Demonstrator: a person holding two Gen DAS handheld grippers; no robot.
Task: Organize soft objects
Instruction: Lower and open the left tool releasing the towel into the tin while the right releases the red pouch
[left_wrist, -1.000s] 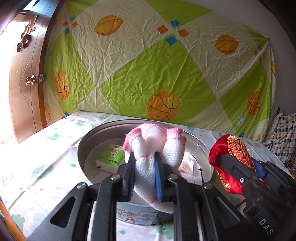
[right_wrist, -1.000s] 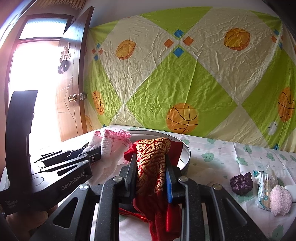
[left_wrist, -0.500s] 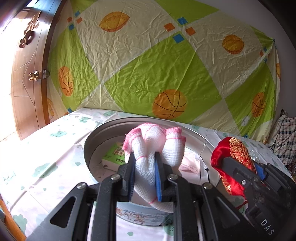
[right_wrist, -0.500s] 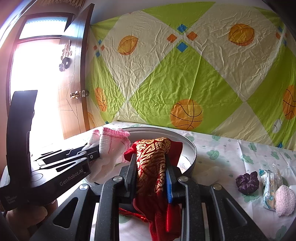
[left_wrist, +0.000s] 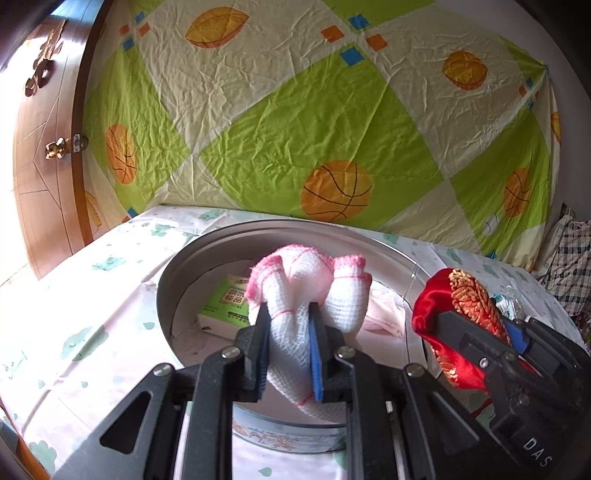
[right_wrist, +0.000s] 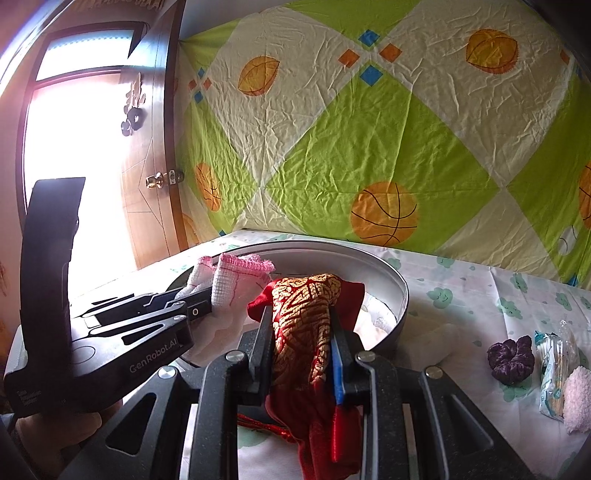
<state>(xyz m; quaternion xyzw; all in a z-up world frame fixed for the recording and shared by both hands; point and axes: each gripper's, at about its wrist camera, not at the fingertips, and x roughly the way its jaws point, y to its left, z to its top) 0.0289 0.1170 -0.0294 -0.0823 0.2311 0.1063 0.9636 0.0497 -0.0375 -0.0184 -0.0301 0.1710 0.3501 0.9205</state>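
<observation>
My left gripper (left_wrist: 288, 314) is shut on a white knit cloth with pink trim (left_wrist: 314, 284) and holds it over the near rim of a round metal tin (left_wrist: 173, 273). My right gripper (right_wrist: 301, 317) is shut on a red and gold pouch (right_wrist: 303, 310), held just above the tin's (right_wrist: 400, 295) near edge. Each gripper shows in the other's view: the right one (left_wrist: 476, 325) with the pouch (left_wrist: 424, 314), the left one (right_wrist: 199, 301) with the cloth (right_wrist: 240, 273). A purple scrunchie (right_wrist: 511, 358) and a pink fluffy item (right_wrist: 578, 397) lie on the table at right.
Inside the tin lie a green and white box (left_wrist: 227, 306) and pale pink fabric (left_wrist: 382, 314). A packet of cotton swabs (right_wrist: 554, 369) lies by the scrunchie. A patterned sheet (left_wrist: 295, 129) hangs behind the table; a wooden door (left_wrist: 40, 147) stands at left.
Both grippers have moved forward and a little closer to the tin, still holding their cloth and pouch. The tin looms larger in both views.
</observation>
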